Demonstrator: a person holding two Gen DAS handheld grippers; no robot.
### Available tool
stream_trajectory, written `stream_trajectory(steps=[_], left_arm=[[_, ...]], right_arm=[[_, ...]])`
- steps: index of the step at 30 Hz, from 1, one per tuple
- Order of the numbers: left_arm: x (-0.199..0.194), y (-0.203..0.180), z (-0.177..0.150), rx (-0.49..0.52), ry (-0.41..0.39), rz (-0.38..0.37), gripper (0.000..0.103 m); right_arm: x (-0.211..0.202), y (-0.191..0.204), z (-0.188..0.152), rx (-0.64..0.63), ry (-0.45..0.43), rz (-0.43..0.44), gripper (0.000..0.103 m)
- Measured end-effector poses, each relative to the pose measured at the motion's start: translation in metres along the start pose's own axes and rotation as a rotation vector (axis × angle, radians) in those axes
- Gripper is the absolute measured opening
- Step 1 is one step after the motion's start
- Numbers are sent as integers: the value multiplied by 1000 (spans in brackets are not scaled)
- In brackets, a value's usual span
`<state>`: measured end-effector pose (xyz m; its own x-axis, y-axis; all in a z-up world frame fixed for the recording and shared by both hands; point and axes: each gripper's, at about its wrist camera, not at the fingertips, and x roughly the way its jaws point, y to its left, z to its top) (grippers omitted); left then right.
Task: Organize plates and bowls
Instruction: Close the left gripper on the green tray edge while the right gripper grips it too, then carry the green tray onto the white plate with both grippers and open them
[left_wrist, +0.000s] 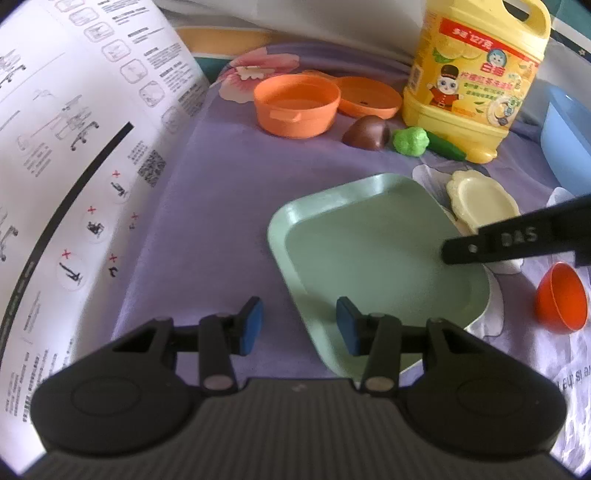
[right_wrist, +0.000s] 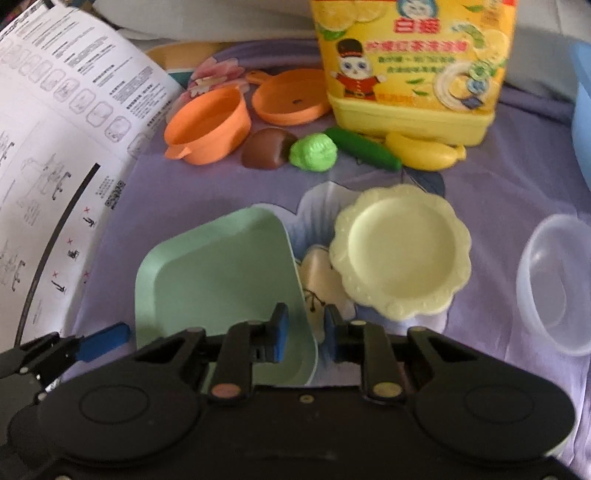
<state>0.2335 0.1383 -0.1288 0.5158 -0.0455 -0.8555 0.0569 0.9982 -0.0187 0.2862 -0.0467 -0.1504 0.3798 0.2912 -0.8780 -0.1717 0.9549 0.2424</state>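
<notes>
We see the right gripper (right_wrist: 304, 334), jaws straddling the square pale-green plastic plate's (right_wrist: 218, 266) edge; scalloped cream round plate (right_wrist: 400, 249) at two o'clock.

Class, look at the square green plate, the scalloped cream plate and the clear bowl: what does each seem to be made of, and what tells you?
Square green plate: probably matte plastic; even pastel colour, soft sheen.
Scalloped cream plate: likely moulded plastic; crisp frilled rim, dull gloss.
Clear bowl: apparently thin transparent plastic; the purple cloth shows through it.
</notes>
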Motion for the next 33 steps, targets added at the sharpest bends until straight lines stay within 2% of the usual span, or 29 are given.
stream_trajectory(steps=[3, 4, 7, 14, 19, 25, 33], left_arm=[[1, -7, 0, 10, 0, -29, 43], [1, -10, -1, 16, -5, -35, 39], [-2, -17, -3, 41, -25, 5, 37], [-21, -20, -2, 53, -60, 19, 33], [-46, -24, -7, 80, -94, 14, 33], [-84, -26, -29, 100, -131, 0, 33], [-138, -21, -71, 135, -171, -6, 33]], right_arm=[[3, 5, -1, -27, -12, 2, 20], [3, 6, -3, -33, -21, -4, 19], [0, 10, -10, -41, -35, -21, 17], [-14, 11, -25, -23, -31, -20, 16], [-41, 12, -38, -15, -56, -20, 16], [-76, 13, -60, -8, -83, -4, 16], [-126, 32, -105, -48, -119, 12, 16]])
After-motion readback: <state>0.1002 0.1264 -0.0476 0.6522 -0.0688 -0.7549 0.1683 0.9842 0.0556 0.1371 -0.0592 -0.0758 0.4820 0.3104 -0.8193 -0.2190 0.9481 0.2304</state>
